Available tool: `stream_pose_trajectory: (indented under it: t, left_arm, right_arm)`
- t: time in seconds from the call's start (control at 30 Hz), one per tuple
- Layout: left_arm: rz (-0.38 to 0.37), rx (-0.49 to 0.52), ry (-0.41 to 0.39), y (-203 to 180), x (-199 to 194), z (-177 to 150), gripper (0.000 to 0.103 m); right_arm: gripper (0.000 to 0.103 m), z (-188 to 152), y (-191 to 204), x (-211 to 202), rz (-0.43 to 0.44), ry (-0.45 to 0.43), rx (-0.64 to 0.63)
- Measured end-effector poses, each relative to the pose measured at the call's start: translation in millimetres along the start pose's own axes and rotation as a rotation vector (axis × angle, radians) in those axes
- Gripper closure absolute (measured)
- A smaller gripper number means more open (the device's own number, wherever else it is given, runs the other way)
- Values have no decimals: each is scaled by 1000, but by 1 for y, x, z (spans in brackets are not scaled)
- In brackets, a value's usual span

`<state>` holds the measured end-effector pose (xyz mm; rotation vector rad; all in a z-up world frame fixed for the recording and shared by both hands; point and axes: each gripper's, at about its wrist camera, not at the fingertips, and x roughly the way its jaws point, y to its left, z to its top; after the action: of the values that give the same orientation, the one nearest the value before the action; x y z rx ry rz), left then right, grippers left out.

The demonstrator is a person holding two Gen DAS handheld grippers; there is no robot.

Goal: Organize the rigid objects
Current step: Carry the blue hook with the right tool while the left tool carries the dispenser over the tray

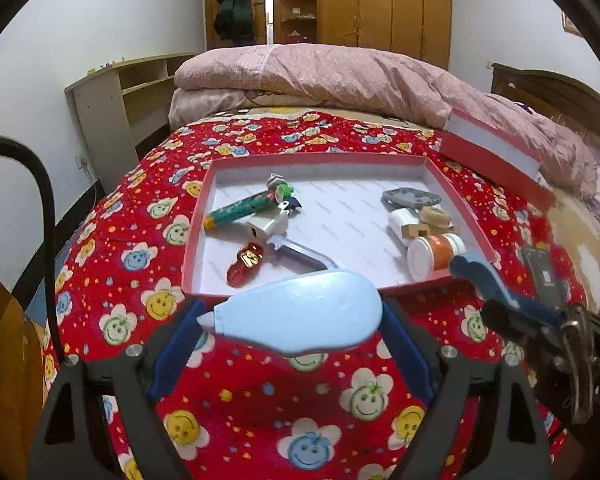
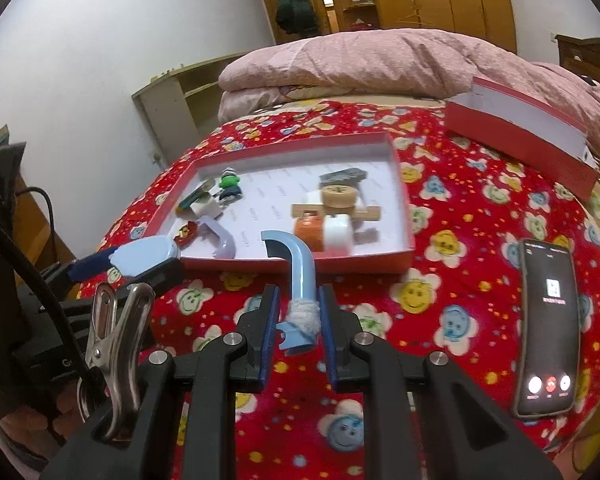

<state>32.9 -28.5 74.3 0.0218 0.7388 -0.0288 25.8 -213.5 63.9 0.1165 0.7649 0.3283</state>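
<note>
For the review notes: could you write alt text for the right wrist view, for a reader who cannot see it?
The right gripper holds a light blue curved hook above a red flowered bedspread, just short of a shallow red tray of small items. The left gripper, at left, holds a pale blue teardrop-shaped object; a phone lies at right.

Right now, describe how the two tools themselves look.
Both tools are black frames with silver round bolts and blue pads on the fingers. The left tool has a black cable arching beside it. A metal clip is fixed by the right tool.
</note>
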Motion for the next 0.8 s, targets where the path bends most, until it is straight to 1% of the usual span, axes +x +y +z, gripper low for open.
stream_pose_trajectory:
  t: [0.13, 0.3, 0.5, 0.63, 0.8]
  left_arm:
    - [-5, 16, -7, 3, 3, 6, 13]
    - [-19, 31, -5, 4, 10, 14, 13]
    - [-14, 57, -7, 0, 21, 26, 13]
    - [1, 78, -14, -4, 28, 34, 13]
    - [1, 77, -15, -5, 37, 43, 13]
  right_arm:
    - [82, 3, 8, 7, -4, 10, -6]
    - [82, 10, 8, 13, -13, 17, -5]
    - [82, 18, 4, 18, -11, 5, 10]
    - [82, 24, -2, 22, -10, -8, 24]
    - [82, 30, -4, 28, -7, -15, 17]
